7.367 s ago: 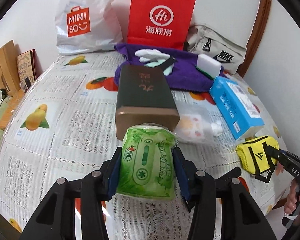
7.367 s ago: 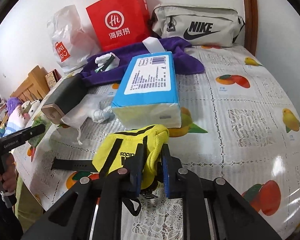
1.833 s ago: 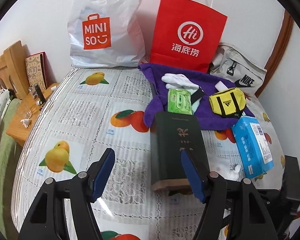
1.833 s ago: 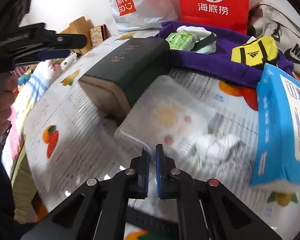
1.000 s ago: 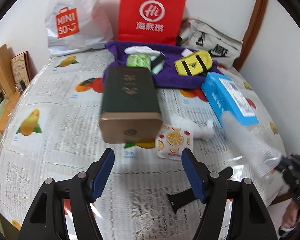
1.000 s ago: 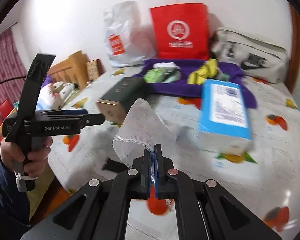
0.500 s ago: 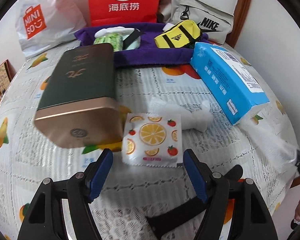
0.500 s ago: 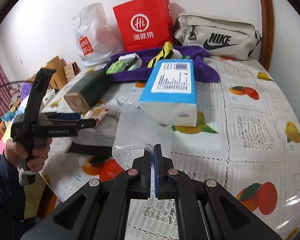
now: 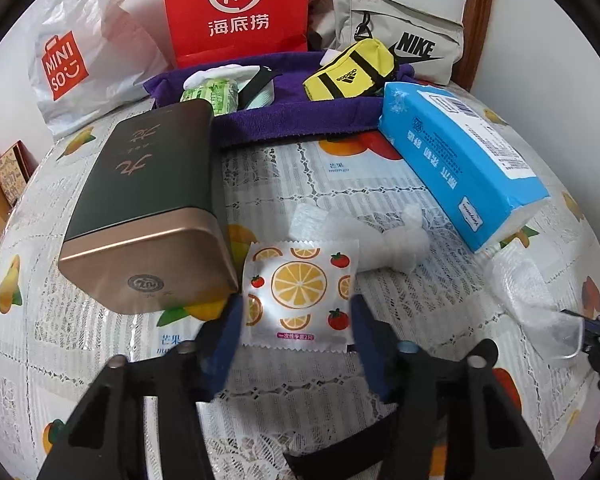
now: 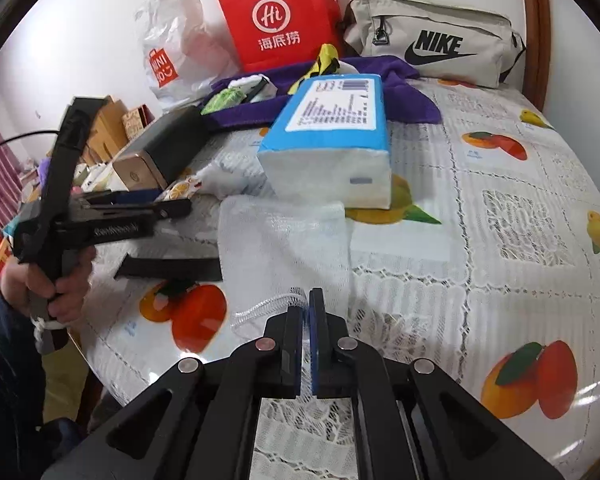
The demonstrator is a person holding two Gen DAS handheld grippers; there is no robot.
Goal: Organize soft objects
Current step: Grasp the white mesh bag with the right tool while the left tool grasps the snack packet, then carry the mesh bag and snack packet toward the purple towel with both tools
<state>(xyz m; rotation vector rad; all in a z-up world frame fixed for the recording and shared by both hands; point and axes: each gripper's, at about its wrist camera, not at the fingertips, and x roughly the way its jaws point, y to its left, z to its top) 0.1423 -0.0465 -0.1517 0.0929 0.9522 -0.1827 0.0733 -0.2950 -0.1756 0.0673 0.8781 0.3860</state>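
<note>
Progress showed on the purple towel (image 9: 284,128) at the top centre of the left view: we had put the green tissue pack (image 9: 210,94) and the yellow Adidas pouch (image 9: 350,70) there. Our right tongs (image 10: 306,312) had pulled the white mesh bag (image 10: 284,240) off its contents and stayed clamped on its edge. Our left tongs (image 9: 296,320) had dropped, wide apart, around the orange-print wipe packet (image 9: 300,290) at centre frame on the counter (image 9: 80,340). We judged that packet next for the towel.

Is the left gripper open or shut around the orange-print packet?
Open: the left gripper straddles the orange-print packet, its blue pads beside the edges.
</note>
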